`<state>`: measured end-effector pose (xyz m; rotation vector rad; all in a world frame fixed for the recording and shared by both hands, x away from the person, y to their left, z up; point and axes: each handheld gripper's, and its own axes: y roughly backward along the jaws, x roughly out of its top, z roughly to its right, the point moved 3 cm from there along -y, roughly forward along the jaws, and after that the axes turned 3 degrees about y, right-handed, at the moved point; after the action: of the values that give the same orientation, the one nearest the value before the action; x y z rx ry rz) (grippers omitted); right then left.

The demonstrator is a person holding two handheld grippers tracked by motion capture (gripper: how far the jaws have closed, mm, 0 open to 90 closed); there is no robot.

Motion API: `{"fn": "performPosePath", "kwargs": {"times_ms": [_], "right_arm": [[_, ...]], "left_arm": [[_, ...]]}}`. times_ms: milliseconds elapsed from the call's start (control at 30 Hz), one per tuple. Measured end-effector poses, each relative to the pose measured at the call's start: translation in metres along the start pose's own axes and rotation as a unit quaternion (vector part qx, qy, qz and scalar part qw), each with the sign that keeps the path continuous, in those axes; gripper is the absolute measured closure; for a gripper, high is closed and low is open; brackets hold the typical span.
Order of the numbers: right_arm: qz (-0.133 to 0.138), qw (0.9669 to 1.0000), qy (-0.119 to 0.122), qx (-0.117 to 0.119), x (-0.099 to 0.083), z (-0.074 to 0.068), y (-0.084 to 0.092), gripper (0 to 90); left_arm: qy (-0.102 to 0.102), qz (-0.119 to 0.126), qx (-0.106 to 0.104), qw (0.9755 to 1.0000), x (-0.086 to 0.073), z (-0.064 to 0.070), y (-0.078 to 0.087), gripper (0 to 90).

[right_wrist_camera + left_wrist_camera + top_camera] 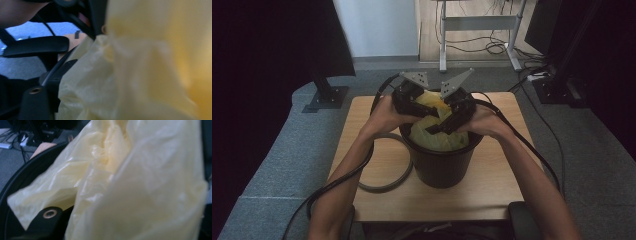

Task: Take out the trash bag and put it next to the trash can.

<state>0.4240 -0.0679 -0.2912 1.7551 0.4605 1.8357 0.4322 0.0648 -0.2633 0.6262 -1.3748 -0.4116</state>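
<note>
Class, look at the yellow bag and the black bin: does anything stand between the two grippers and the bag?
Nothing visible does. The left gripper and right gripper are both right at the yellow bag, bunched in the black bin's mouth.

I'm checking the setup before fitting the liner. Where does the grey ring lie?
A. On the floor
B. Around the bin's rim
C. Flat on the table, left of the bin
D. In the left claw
C: in the high view the grey ring lies flat on the wooden table, left of the black bin and partly behind it.
</note>
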Motion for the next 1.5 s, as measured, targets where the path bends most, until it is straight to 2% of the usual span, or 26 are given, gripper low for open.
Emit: {"fn": "performPosePath", "kwargs": {"times_ms": [100, 167, 200, 233, 333, 400, 500, 600, 733, 767, 800, 867, 967, 1000, 1100, 1167, 1233, 1300, 1333, 1400, 1500], "right_arm": [[0.015, 0.9994, -0.013, -0.029, -0.003, 0.003, 0.005, 51.3], [0.028, 0.9985, -0.033, -0.034, -0.008, 0.007, 0.009, 59.7], [0.029, 0.9984, -0.030, -0.039, -0.011, 0.008, 0.010, 68.4], [0.027, 0.9982, -0.028, -0.047, -0.013, 0.008, 0.011, 71.5], [0.032, 0.9969, -0.038, -0.062, -0.017, 0.010, 0.015, 77.8], [0.026, 0.9951, -0.053, -0.079, -0.020, 0.014, 0.020, 79.0], [0.034, 0.9926, -0.068, -0.094, -0.023, 0.019, 0.031, 79.3], [0.046, 0.9906, -0.077, -0.103, -0.025, 0.021, 0.042, 79.2], [0.067, 0.9887, -0.082, -0.106, -0.023, 0.020, 0.053, 79.0], [0.074, 0.9882, -0.085, -0.104, -0.022, 0.019, 0.054, 78.9], [0.081, 0.9878, -0.088, -0.099, -0.022, 0.019, 0.055, 78.8], [0.089, 0.9882, -0.090, -0.087, -0.020, 0.017, 0.055, 78.6], [0.077, 0.9913, -0.085, -0.065, -0.019, 0.013, 0.052, 77.6], [0.070, 0.9922, -0.084, -0.061, -0.019, 0.012, 0.050, 77.1], [0.045, 0.9946, -0.079, -0.049, -0.021, 0.010, 0.044, 74.4], [0.031, 0.9955, -0.076, -0.049, -0.022, 0.010, 0.040, 68.2], [0.020, 0.9957, -0.076, -0.049, -0.021, 0.010, 0.036, 53.0], [0.010, 0.9947, -0.078, -0.065, -0.019, 0.010, 0.030, 35.7], [0.015, 0.9942, -0.084, -0.066, -0.017, 0.010, 0.028, 30.6], [0.023, 0.9936, -0.090, -0.064, -0.014, 0.009, 0.024, 23.2], [0.018, 0.9939, -0.085, -0.067, -0.009, 0.007, 0.018, 21.6]], "left_arm": [[0.022, 0.030, -0.025, 0.9990, -0.001, -0.001, 0.003, 67.8], [0.029, 0.043, -0.006, 0.9987, 0.000, -0.002, 0.008, 64.9], [0.032, 0.049, -0.006, 0.9982, 0.000, -0.003, 0.010, 60.1], [0.035, 0.055, -0.005, 0.9978, 0.000, -0.003, 0.013, 50.9], [0.037, 0.057, 0.008, 0.9977, 0.000, -0.001, 0.020, 47.9], [0.035, 0.049, 0.027, 0.9978, -0.003, 0.001, 0.026, 42.7], [0.042, 0.041, 0.034, 0.9977, -0.012, 0.001, 0.033, 39.0], [0.057, 0.006, 0.049, 0.9972, -0.025, -0.003, 0.032, 36.9], [0.077, -0.049, 0.028, 0.9954, -0.044, -0.010, 0.015, 33.2], [0.076, -0.059, 0.028, 0.9949, -0.047, -0.011, 0.010, 34.0], [0.076, -0.065, 0.028, 0.9946, -0.048, -0.012, 0.006, 39.7], [0.075, -0.071, 0.036, 0.9940, -0.048, -0.014, 0.002, 56.8], [0.082, -0.047, 0.064, 0.9934, -0.041, -0.019, 0.006, 75.3], [0.082, -0.033, 0.073, 0.9934, -0.038, -0.020, 0.009, 79.3], [0.080, 0.002, 0.081, 0.9935, -0.030, -0.020, 0.018, 85.9], [0.074, 0.011, 0.074, 0.9944, -0.026, -0.017, 0.020, 86.7], [0.065, 0.015, 0.073, 0.9951, -0.021, -0.014, 0.020, 87.1], [0.057, 0.020, 0.063, 0.9962, -0.016, -0.010, 0.017, 87.1], [0.052, 0.020, 0.057, 0.9968, -0.013, -0.009, 0.015, 87.1], [0.045, 0.024, 0.045, 0.9977, -0.008, -0.005, 0.011, 87.1], [0.038, 0.025, 0.020, 0.9988, 0.000, -0.001, 0.002, 87.0]]}}
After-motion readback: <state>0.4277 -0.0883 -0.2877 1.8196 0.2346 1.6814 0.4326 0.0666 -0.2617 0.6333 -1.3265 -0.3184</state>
